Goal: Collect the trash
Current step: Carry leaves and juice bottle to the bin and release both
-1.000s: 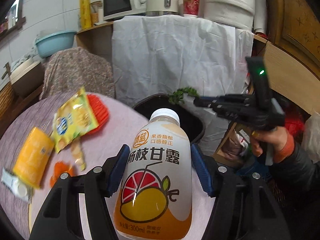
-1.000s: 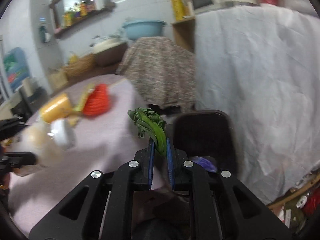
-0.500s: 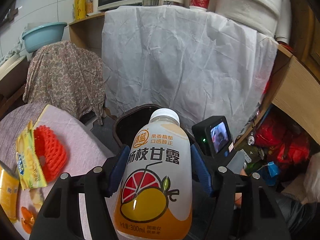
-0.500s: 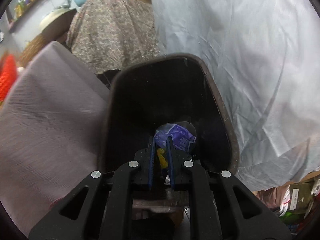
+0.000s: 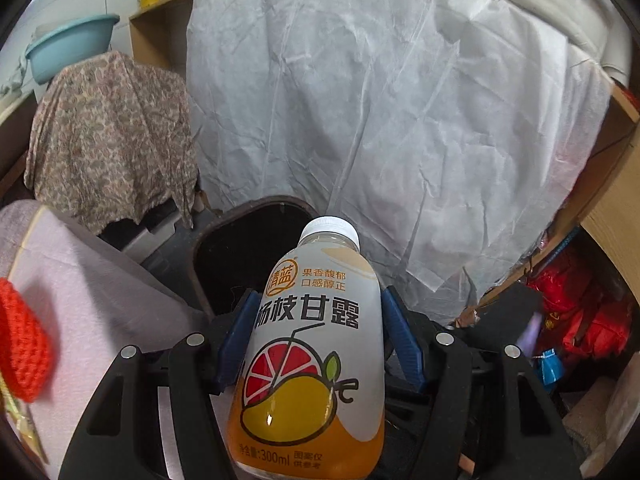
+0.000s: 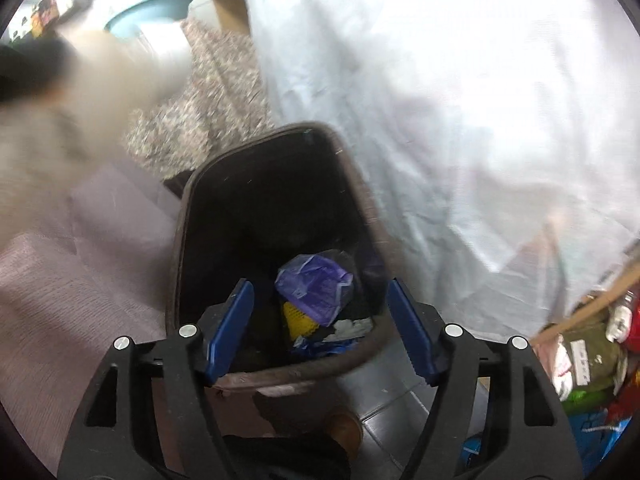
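Observation:
My left gripper (image 5: 318, 296) is shut on a juice bottle (image 5: 312, 344) with a white cap and a grapefruit and mango label; the blue pads press on both its sides. The bottle hangs in front of the near rim of a dark trash bin (image 5: 256, 205). In the right wrist view my right gripper (image 6: 319, 284) hovers over the same bin (image 6: 180, 240), its jaws opening with nothing between them. A purple wrapper (image 6: 312, 276) and other scraps lie at the bin's bottom. The bottle shows there as a pale blur (image 6: 100, 92) at the upper left.
A table with a pinkish cloth (image 5: 100, 300) borders the bin on the left, with a red net (image 5: 20, 348) on it. A white sheet (image 5: 380, 120) hangs behind the bin. A chair under patterned cloth (image 5: 108, 136) stands to the left of the sheet. Red bags (image 5: 580, 320) crowd the floor at right.
My right gripper sank over the bin and its jaws opened; the green leaf it held is gone from them. My left gripper carried the bottle rightwards from the table towards the bin.

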Demonstrator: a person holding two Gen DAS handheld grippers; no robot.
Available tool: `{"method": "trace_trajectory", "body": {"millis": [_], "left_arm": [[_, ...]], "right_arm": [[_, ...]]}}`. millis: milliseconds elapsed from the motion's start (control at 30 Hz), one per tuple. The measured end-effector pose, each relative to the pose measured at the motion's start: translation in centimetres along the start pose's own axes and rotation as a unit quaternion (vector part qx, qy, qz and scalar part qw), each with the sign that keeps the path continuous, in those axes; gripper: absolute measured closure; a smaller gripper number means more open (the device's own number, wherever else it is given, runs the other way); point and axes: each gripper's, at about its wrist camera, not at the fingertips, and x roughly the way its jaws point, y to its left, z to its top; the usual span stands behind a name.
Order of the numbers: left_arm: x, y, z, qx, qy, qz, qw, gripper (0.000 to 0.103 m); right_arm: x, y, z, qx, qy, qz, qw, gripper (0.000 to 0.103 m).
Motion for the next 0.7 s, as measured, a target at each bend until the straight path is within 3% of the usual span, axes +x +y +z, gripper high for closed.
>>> {"method": "trace_trajectory", "body": {"millis": [233,500,633,700], "left_arm": [[4.9,-1.0,0.3,-0.028,0.063,0.02,0.9974,0.041],[7.4,-1.4,0.3,-0.02,0.081,0.051,0.9952,0.04],[7.6,-1.5,0.2,-0.011,0.078,0.067,0.9947,0.024],[7.2,-1.6,0.3,-0.01,0.072,0.068,0.995,0.022]], "right_arm": [[-2.9,-2.7,-0.2,0.023,-0.031,-0.036,0.999,0.028],[-3.8,-5.0,-0.1,0.049,-0.039,-0.062,0.996,0.026],[-4.1,-5.6,0.0,0.054,-0.044,-0.062,0.996,0.024],[-4.2,-5.5,0.1,0.052,-0.045,-0.064,0.996,0.023]]}}
